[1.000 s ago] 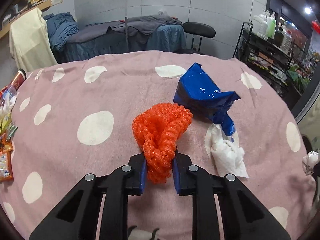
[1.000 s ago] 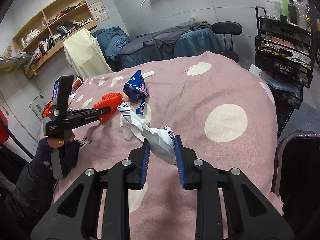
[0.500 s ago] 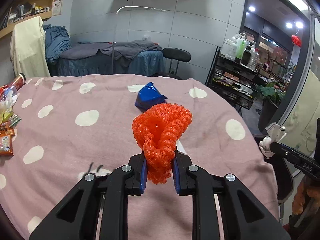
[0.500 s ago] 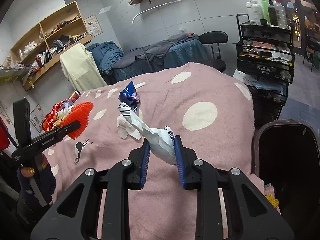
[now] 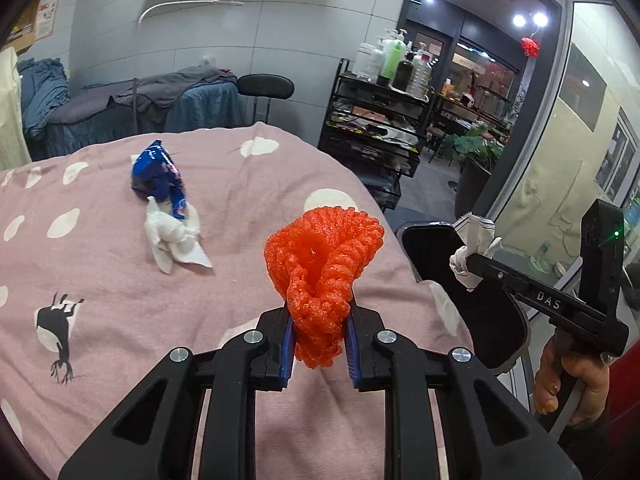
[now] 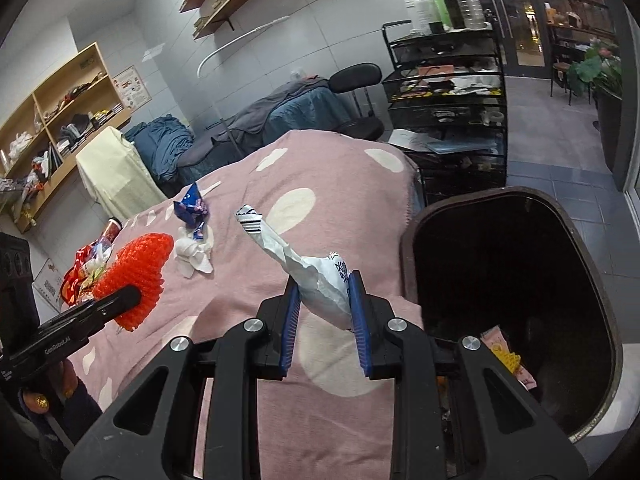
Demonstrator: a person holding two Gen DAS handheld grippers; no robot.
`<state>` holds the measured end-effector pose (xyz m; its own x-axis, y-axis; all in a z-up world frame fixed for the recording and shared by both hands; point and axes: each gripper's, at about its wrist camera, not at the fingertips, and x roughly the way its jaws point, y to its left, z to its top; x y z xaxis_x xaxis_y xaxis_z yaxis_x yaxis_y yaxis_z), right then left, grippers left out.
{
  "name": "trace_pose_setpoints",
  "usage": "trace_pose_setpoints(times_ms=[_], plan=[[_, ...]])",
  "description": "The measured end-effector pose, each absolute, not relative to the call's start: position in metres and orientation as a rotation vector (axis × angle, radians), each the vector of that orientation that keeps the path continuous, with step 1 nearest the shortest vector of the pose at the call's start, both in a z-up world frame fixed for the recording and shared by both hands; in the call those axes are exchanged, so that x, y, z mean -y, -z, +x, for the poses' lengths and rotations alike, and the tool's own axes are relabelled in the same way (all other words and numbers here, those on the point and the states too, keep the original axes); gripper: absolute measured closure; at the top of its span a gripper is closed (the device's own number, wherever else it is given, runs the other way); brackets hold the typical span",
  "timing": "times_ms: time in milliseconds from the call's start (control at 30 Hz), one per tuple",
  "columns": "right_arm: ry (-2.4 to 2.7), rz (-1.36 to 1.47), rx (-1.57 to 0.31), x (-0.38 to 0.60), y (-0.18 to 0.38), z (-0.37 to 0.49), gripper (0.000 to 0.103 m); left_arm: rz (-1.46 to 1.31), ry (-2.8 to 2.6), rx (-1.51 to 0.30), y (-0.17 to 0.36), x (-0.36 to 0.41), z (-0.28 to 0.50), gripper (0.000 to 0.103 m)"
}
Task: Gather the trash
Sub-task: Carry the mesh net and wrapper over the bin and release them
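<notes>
In the left wrist view, an orange foam net (image 5: 325, 276) is clamped between the blue pads of the left gripper (image 5: 319, 338), its ruffled upper part standing up beyond the fingertips over a pink spotted blanket (image 5: 120, 280). Ahead of the jaws and to their left, a crumpled white tissue (image 5: 172, 236) is seen lying on the blanket, touched at its far side by a blue wrapper (image 5: 158, 178). To the right of the jaws, the dark mouth of a trash bin (image 5: 472, 288) is seen beside the blanket's edge, and the right gripper (image 5: 468, 262) is held over it by a hand (image 5: 568, 384), a white wrapper (image 5: 472, 240) pinched at its tip. In the right wrist view, the white wrapper (image 6: 304, 272) is gripped between the pads of the right gripper (image 6: 325, 322), its twisted striped end slanting up and away to the left. Just right of the jaws the open bin (image 6: 404, 248) is seen, with scraps lying at its bottom. Far to the left of the jaws, the orange net (image 6: 140, 268) is seen held in the left gripper (image 6: 132, 300), with the tissue (image 6: 192, 254) and blue wrapper (image 6: 192, 206) lying beyond it on the blanket (image 6: 320, 184).
</notes>
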<state>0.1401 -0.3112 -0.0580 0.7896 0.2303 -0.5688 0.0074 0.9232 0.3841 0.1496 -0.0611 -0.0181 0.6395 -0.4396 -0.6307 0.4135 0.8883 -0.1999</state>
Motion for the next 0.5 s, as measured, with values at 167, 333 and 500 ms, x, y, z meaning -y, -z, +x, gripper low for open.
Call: trace_pose_setpoints(times_ms=[167,333,500], plan=[[-0.020,0.406,-0.652,0.341,0.067,0.127,0.077,-0.009,0.538,-0.740,0.022,0.089,0.145,0.082],[0.085,0.436,-0.677,0.371,0.082,0.122,0.077,0.016,0.579,-0.755,0.026,0.113,0.140,0.082],[0.147,0.467,-0.719,0.394,0.102,0.125,0.077,0.051,0.603,-0.762,0.029,0.131,0.136,0.082]])
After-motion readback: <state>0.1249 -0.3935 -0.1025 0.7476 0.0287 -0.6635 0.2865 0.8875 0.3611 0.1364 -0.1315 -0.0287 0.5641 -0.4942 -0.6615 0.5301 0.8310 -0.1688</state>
